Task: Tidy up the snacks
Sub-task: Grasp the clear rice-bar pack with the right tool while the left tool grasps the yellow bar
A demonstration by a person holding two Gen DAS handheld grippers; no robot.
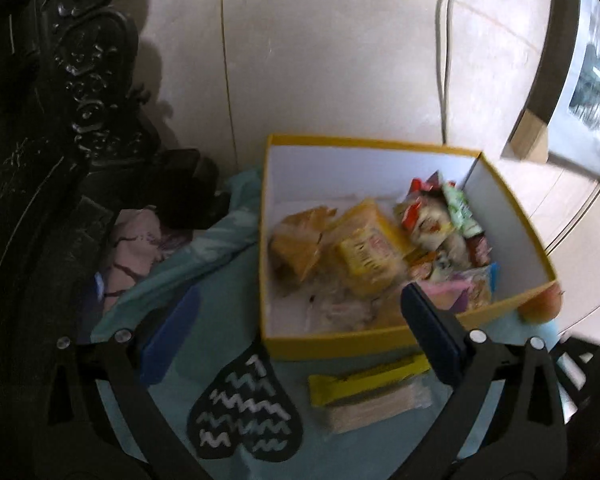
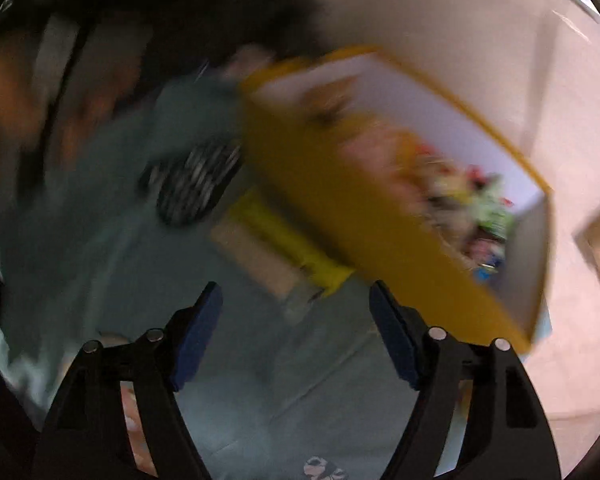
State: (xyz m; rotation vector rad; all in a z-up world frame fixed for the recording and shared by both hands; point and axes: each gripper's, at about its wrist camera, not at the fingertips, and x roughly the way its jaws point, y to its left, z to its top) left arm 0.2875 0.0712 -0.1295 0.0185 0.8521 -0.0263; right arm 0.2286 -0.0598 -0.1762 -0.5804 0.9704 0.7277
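Yellow-wrapped snack pack (image 1: 366,378) loose on the teal cloth (image 1: 228,312), outside the yellow box (image 1: 340,346).

Judged light, crinkly, slippery; best pinched across its narrow width. It lies between the spread, empty left gripper (image 1: 300,332) fingers, toward the right one. Right gripper (image 2: 296,330) likewise spread and empty, pack just ahead; view blurred.

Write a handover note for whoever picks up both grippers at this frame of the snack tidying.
Left gripper: open, empty, hovering before the yellow box.
Right gripper: open, empty; its view is blurred.
Done: several snack packets lie inside the box.
Left: the yellow-ended packet is on the teal cloth in front of the box, beside the heart-shaped black mat. An apple sits outside the box's right corner.
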